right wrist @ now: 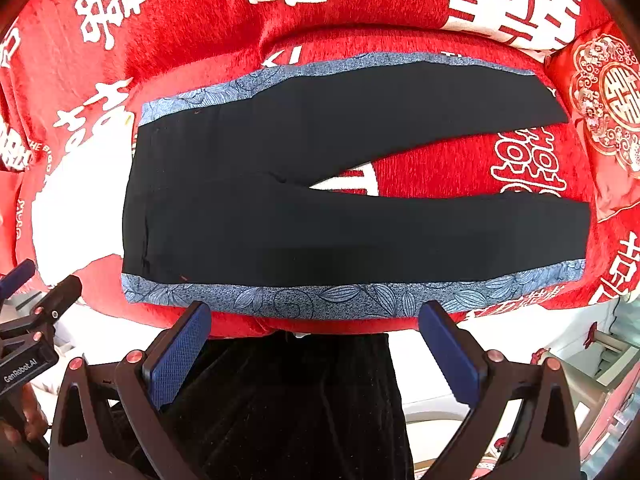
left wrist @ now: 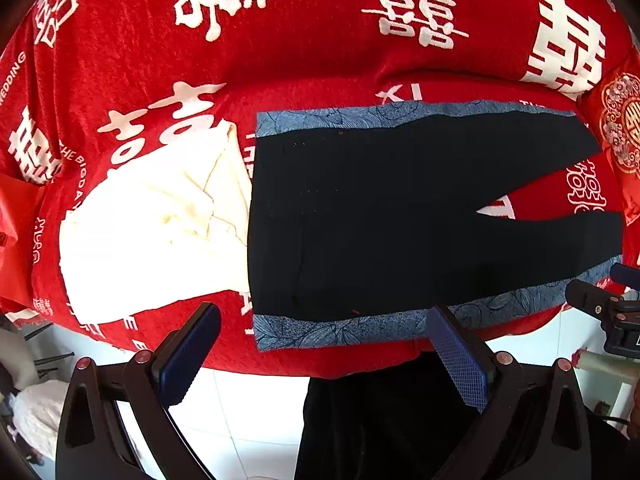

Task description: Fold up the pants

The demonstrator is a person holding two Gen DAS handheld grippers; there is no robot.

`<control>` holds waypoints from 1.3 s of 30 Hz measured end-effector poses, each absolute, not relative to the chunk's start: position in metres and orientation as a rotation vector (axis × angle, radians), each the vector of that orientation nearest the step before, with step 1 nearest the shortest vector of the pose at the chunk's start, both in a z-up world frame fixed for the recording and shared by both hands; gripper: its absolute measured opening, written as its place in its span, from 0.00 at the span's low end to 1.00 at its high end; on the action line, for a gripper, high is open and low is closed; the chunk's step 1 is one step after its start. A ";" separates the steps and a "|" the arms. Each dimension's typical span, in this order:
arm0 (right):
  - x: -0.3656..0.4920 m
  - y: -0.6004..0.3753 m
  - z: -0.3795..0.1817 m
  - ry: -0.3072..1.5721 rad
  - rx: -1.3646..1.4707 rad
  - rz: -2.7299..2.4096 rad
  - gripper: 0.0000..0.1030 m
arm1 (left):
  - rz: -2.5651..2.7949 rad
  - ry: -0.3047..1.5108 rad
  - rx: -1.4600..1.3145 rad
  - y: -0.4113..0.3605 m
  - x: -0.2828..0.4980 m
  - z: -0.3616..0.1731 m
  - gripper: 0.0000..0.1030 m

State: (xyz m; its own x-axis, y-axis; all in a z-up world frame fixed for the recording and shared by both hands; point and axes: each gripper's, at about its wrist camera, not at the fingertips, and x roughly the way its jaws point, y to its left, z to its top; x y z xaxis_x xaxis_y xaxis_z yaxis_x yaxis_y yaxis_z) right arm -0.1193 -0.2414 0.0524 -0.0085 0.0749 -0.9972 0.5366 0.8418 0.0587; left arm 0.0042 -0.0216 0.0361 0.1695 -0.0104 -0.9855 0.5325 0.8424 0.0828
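**Left wrist view**
- Left gripper at bottom center, pointing down; jaws wide apart, nothing btwn them. Blue textured pads visible on both fingers.
- Pants black w/ blue-grey leaf-print side stripes, laid flat across center-right of frame, unfolded. Waistband at center-left, legs run to right and split in a V at right-center.
- Lower stripe of pants sits just above the gripper's fingertips; not touching as far as can be told.
- Red blanket w/ white characters under the pants, fills upper and middle frame.
- White cloth at left-center, bunched, its right edge touching or tucked under the waistband; can't tell which.
- Red embroidered cushion at right edge, near the leg ends.
- Right gripper peeks in at right edge, lower-middle; only partly seen here.
- White tile floor in the bottom strip.

**Right wrist view**
- Right gripper at bottom center, jaws wide apart, empty.
- Pants fill center, flat, waist at left, two legs spread to right w/ red blanket showing in the gap.
- Lower stripe just above the fingertips.
- Cushion at upper right.
- White cloth at left, blown out.
- Left gripper at left edge, lower-middle, beside blanket edge.
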 end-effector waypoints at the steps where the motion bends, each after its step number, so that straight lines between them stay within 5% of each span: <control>1: -0.119 -0.242 0.052 1.554 0.502 -0.389 1.00 | -0.407 1.359 0.462 -0.022 0.005 0.037 1.00; 39: -0.117 -0.252 0.056 1.540 0.506 -0.382 1.00 | -0.370 1.320 0.504 -0.033 -0.003 0.042 1.00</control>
State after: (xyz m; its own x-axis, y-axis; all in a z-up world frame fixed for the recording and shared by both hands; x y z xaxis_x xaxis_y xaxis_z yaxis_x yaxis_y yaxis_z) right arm -0.1170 -0.2521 0.0559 0.0064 0.0791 -0.9968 0.5356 0.8415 0.0702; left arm -0.0034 -0.0325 0.0418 0.2163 0.0255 -0.9760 0.5290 0.8371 0.1391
